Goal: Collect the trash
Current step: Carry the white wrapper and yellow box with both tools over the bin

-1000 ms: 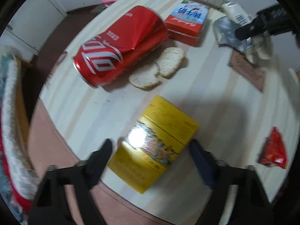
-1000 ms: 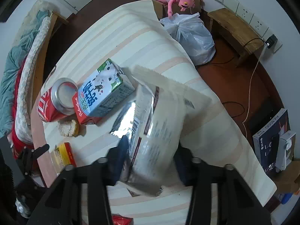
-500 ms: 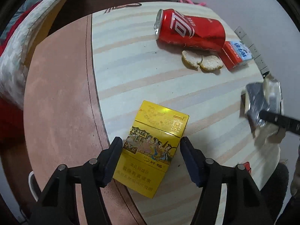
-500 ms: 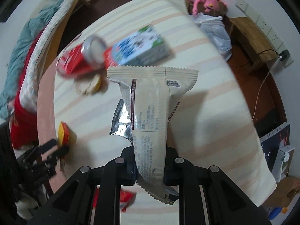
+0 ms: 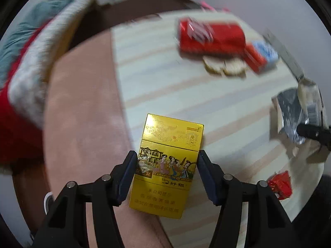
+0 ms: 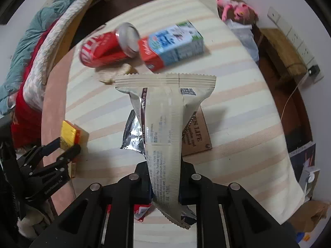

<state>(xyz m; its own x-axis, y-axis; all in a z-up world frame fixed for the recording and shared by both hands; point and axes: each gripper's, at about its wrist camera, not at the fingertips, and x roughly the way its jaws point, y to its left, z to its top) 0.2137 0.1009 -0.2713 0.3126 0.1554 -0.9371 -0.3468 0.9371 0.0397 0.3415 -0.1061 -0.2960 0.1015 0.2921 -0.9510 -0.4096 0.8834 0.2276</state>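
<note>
My left gripper (image 5: 167,171) is shut on a yellow cigarette pack (image 5: 168,161) and holds it above the table edge; the pack also shows in the right wrist view (image 6: 69,132). My right gripper (image 6: 164,186) is shut on a beige snack wrapper (image 6: 165,111) with a silver foil inside, lifted off the table. A red cola can (image 6: 103,47), a blue and red milk carton (image 6: 171,43) and biscuit pieces (image 5: 225,67) lie on the striped tablecloth (image 5: 165,86). A small red wrapper (image 5: 281,184) lies near the right.
A brown card (image 6: 196,132) lies under the wrapper. A bed with red and grey blankets (image 6: 31,57) is at the left. A plastic bag (image 6: 244,35) and a pink toy (image 6: 233,4) sit on the floor beyond the table.
My left gripper has closed onto the yellow pack and lifted it nearer the camera. My right gripper holds the wrapper steady while the view has shifted slightly.
</note>
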